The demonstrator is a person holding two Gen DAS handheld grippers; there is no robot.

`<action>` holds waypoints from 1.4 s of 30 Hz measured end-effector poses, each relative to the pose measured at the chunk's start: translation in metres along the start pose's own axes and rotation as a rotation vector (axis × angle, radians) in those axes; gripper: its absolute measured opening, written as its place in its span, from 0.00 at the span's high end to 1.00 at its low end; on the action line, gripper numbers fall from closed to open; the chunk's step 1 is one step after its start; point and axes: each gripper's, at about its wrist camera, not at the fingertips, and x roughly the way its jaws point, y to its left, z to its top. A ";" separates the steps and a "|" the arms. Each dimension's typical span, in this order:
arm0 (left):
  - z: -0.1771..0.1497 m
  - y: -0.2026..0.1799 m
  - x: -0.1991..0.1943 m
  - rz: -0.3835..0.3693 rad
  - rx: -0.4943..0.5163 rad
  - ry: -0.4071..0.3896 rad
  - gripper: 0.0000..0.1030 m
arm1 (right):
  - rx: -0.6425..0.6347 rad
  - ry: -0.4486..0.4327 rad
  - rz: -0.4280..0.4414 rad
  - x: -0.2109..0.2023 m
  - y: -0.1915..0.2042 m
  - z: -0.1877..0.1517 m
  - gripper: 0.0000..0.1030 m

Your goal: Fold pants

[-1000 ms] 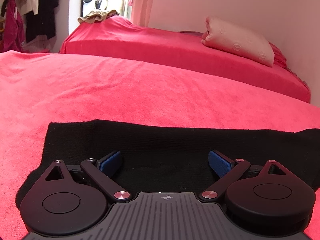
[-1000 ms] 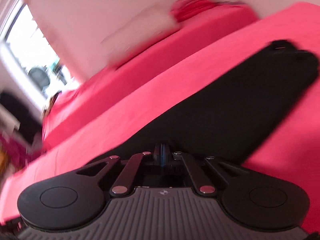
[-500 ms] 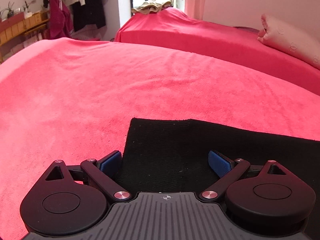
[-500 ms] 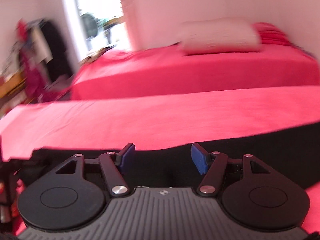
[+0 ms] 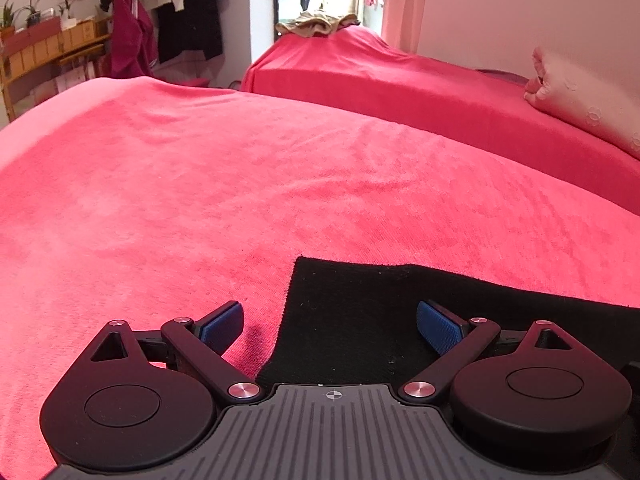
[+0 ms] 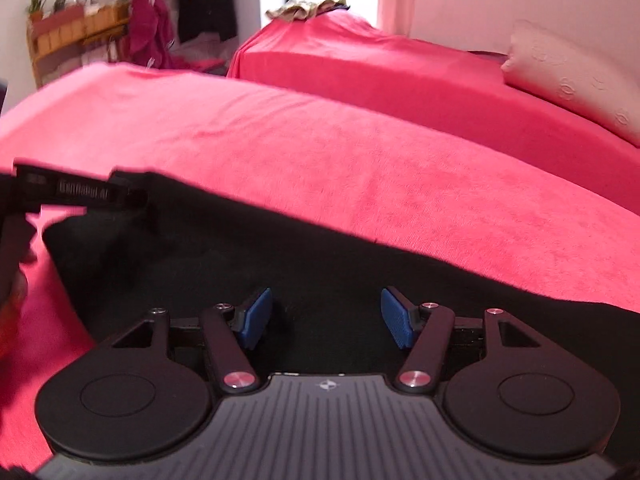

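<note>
Now both grippers, left [image 5: 330, 326] and right [image 6: 326, 316], are hovering with jaws released over black pants [image 6: 320, 264] lower in frame, likely needing an edge grasp next.

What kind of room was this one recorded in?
Most likely a bedroom: two beds under red covers, a pale pillow on the far one, and clothes hanging by the wall.
</note>
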 end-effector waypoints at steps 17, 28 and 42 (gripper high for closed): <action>0.019 0.099 -0.013 0.095 -0.304 -0.039 0.00 | -0.266 0.012 0.135 0.080 0.113 0.059 0.36; 0.015 0.079 -0.019 0.046 -0.268 -0.059 0.00 | -0.003 0.027 0.153 0.081 0.089 0.062 0.62; -0.016 -0.068 -0.024 -0.455 -0.061 0.105 0.00 | 0.284 -0.077 -0.286 -0.075 -0.180 -0.083 0.33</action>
